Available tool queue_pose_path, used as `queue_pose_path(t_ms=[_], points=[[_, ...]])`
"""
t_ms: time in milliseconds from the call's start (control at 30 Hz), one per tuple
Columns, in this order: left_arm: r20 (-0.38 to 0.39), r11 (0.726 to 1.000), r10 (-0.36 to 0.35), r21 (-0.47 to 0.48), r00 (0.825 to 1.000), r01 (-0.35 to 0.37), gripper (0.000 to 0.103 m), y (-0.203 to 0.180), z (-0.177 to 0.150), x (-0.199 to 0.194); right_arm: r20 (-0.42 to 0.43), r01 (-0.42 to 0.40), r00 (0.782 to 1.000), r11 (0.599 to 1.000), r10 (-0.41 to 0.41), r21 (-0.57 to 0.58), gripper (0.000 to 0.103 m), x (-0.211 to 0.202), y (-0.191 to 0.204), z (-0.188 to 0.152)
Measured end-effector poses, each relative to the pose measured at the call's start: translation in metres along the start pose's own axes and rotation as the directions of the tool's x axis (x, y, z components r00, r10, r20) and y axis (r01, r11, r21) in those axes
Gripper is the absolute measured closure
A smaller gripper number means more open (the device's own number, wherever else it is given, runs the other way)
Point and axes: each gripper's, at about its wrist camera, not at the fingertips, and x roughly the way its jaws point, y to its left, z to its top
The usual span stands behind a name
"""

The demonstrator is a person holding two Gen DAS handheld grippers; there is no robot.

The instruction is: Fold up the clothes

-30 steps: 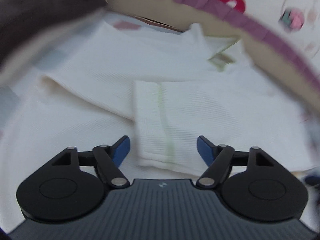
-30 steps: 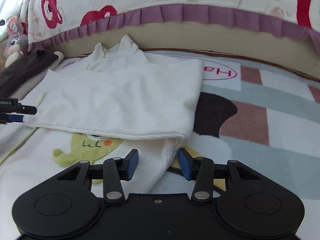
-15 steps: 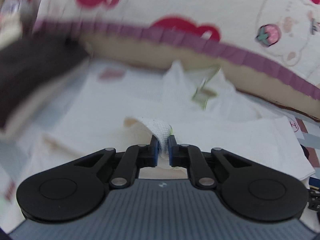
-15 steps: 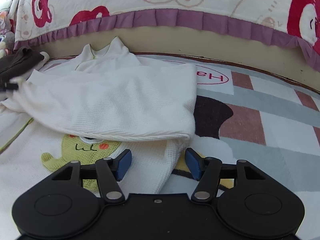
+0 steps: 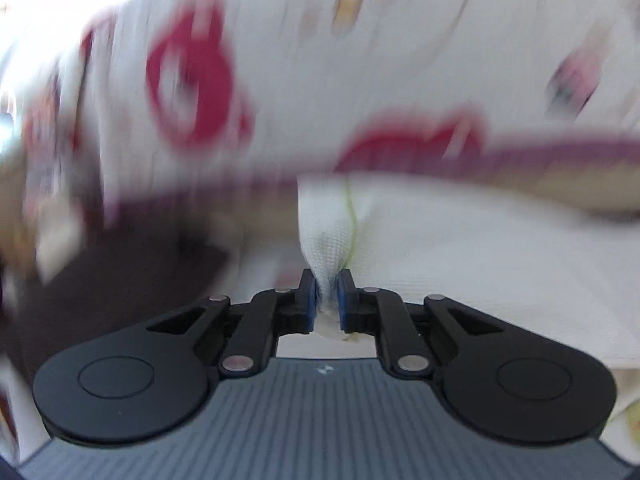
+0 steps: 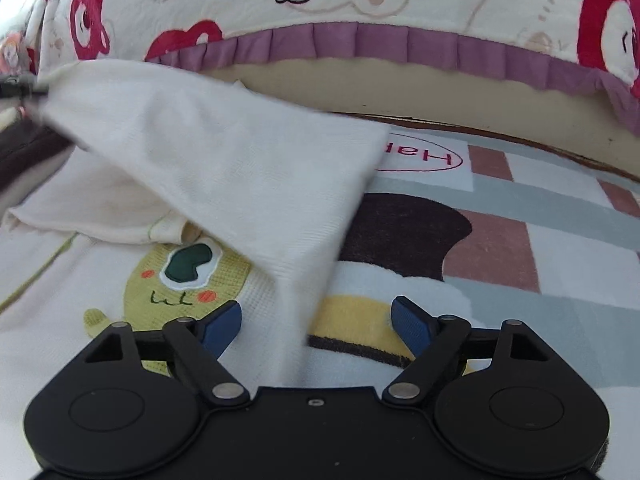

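A white waffle-knit garment (image 6: 224, 168) with a green cartoon patch (image 6: 184, 276) lies on a patterned mat. My left gripper (image 5: 327, 292) is shut on a bunched edge of the garment (image 5: 332, 232) with a green seam line and holds it lifted. In the right wrist view that lifted flap stretches up to the far left, where the left gripper's tip (image 6: 20, 89) shows. My right gripper (image 6: 316, 320) is open and empty, its blue pads on either side of the garment's right edge, low over the mat.
A bed with a cartoon bear cover and purple frill (image 6: 360, 44) runs along the back. A dark brown garment (image 6: 24, 152) lies at the left. The patterned mat (image 6: 520, 240) extends to the right.
My left gripper closed on the garment's edge and has lifted it up and to the left, raising the flap. My right gripper opened wider and stayed near the right edge.
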Motion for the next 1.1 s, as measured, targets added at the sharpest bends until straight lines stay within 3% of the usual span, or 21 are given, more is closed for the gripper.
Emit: queue_pose_path(t_ms=[100, 133, 233, 300, 533, 667, 800, 933, 967, 1067, 1100], points=[[-0.165, 0.988, -0.070, -0.145, 0.984, 0.046, 0.091, 0.020, -0.029, 0.035, -0.002, 0.005, 1.000, 1.000, -0.005, -0.001, 0.017, 0.000, 0.000, 0.000], [-0.178, 0.986, -0.070, -0.160, 0.982, 0.041, 0.090, 0.024, -0.035, 0.039, 0.001, 0.003, 1.000, 1.000, -0.003, 0.005, 0.017, -0.001, -0.001, 0.000], [-0.201, 0.984, -0.042, -0.180, 0.979, 0.005, 0.071, 0.030, -0.047, 0.045, 0.006, 0.001, 1.000, 1.000, -0.001, 0.021, 0.017, -0.002, -0.004, 0.000], [-0.198, 0.983, -0.064, -0.181, 0.978, 0.028, 0.071, 0.032, -0.050, 0.042, 0.007, 0.005, 1.000, 1.000, -0.005, 0.016, 0.017, -0.001, -0.003, -0.001], [-0.248, 0.996, -0.066, 0.046, 0.966, 0.080, 0.069, 0.014, -0.073, -0.004, 0.007, -0.043, 0.999, 0.998, 0.043, 0.042, 0.017, -0.004, -0.012, -0.001], [-0.188, 0.987, -0.139, 0.055, 0.972, 0.151, 0.050, 0.029, -0.080, -0.074, -0.079, -0.093, 0.991, 0.983, 0.107, 0.161, 0.018, -0.018, -0.026, 0.008], [-0.123, 0.992, -0.119, 0.021, 0.985, 0.123, 0.047, 0.045, -0.106, -0.138, -0.043, -0.188, 0.974, 0.893, 0.224, 0.409, 0.018, -0.064, -0.044, -0.004], [-0.108, 0.988, -0.140, -0.081, 0.984, 0.132, 0.046, 0.049, -0.145, -0.168, 0.051, -0.357, 0.912, 0.727, 0.407, 0.586, 0.018, -0.106, -0.051, -0.032], [-0.135, 0.977, -0.164, -0.156, 0.977, 0.143, 0.046, 0.054, -0.156, -0.169, 0.049, -0.379, 0.895, 0.697, 0.444, 0.608, 0.018, -0.112, -0.052, -0.038], [-0.229, 0.912, -0.211, -0.397, 0.950, 0.107, 0.046, 0.085, -0.178, -0.167, 0.048, -0.436, 0.838, 0.615, 0.543, 0.657, 0.017, -0.128, -0.052, -0.053], [-0.226, 0.911, -0.182, -0.406, 0.957, 0.077, 0.046, 0.095, -0.179, -0.170, 0.046, -0.453, 0.823, 0.607, 0.565, 0.653, 0.017, -0.132, -0.051, -0.055]])
